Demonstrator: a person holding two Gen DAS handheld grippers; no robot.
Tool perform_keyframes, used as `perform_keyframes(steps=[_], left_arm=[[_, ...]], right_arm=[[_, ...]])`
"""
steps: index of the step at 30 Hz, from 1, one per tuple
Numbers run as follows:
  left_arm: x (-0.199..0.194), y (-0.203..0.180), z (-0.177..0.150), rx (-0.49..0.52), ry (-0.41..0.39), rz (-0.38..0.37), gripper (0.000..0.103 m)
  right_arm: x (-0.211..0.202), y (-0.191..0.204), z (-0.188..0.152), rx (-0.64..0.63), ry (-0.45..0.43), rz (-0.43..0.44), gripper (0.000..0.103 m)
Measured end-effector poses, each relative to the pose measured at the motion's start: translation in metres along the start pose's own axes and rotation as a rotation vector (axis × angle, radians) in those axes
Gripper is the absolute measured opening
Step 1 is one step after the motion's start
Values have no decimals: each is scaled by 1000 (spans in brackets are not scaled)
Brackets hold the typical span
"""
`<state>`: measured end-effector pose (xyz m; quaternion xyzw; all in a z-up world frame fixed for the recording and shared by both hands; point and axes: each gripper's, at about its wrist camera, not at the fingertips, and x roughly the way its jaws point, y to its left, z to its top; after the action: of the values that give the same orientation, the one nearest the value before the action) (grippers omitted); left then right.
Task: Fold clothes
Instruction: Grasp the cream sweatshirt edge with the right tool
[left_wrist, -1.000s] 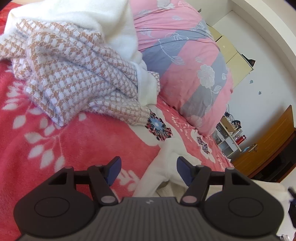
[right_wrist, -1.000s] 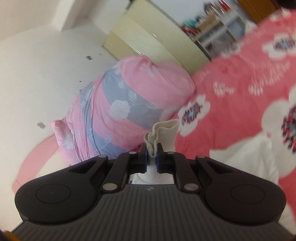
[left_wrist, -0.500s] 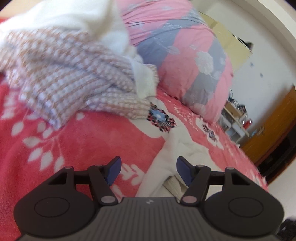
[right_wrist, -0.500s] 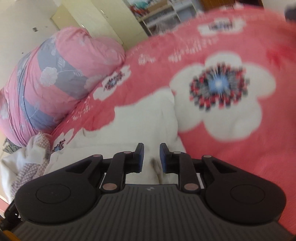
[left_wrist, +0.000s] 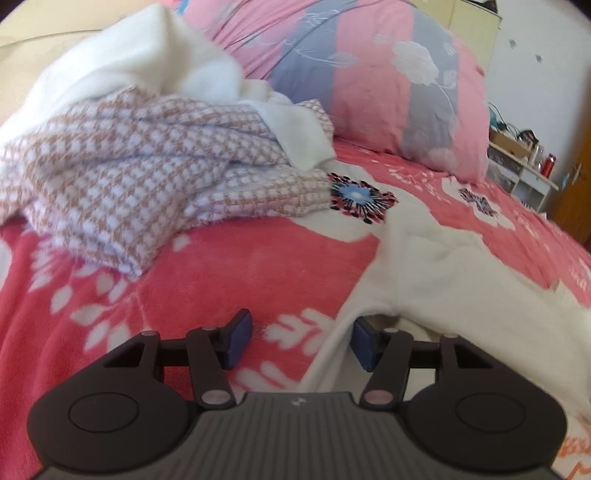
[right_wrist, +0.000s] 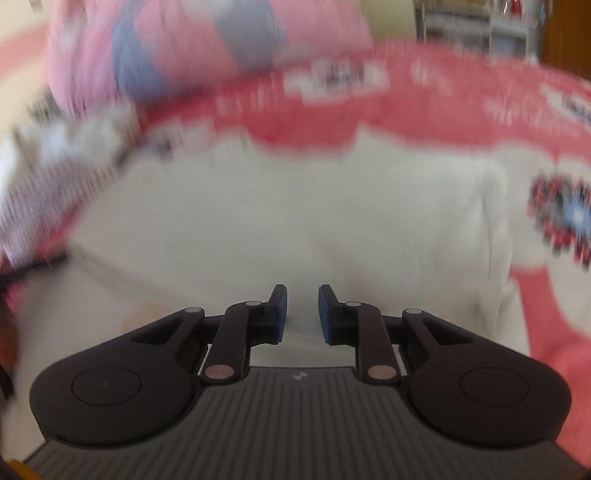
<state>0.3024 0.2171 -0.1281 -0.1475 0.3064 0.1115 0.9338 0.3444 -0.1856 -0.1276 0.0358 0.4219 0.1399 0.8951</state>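
no readable text, label, brand or number on anything in either view

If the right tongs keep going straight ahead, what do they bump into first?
Most likely the white garment spread on the pink flowered blanket. The right tongs point down at it with nothing between, though blur hides how near it is.

Left gripper (left_wrist: 299, 341) hovers open, jaws just closing, straddling white garment (left_wrist: 454, 280) edge; houndstooth garment (left_wrist: 147, 184) at ten o'clock.
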Motion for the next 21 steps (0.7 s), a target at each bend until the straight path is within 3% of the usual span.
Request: perform_keyframes(steps=[4,8,9,10,12,14,21], left_arm=[[-3,-4,-1,22,-9,28,59],[-1,-4,-1,21,-7,27,59],[-1,-4,-1,23,-8,27,59],[-1,-4,-1,23,-8,27,59],[0,-4,-1,23,-8,24,59],[0,-3,-1,22,-8,20,59],[-2,-3,-2,23,-8,14,59]], right_arm=[[-12,7,15,-31,34,-10,19],[-23,41,67,-92,-48,119,24],[-21,53,82,-112,-71,157,31],[-12,63,96,-121,-81,187,41],[7,82,124,-133,-101,245,51],[34,90,142,-96,-96,280,51],[120,101,182,75,60,374,51]])
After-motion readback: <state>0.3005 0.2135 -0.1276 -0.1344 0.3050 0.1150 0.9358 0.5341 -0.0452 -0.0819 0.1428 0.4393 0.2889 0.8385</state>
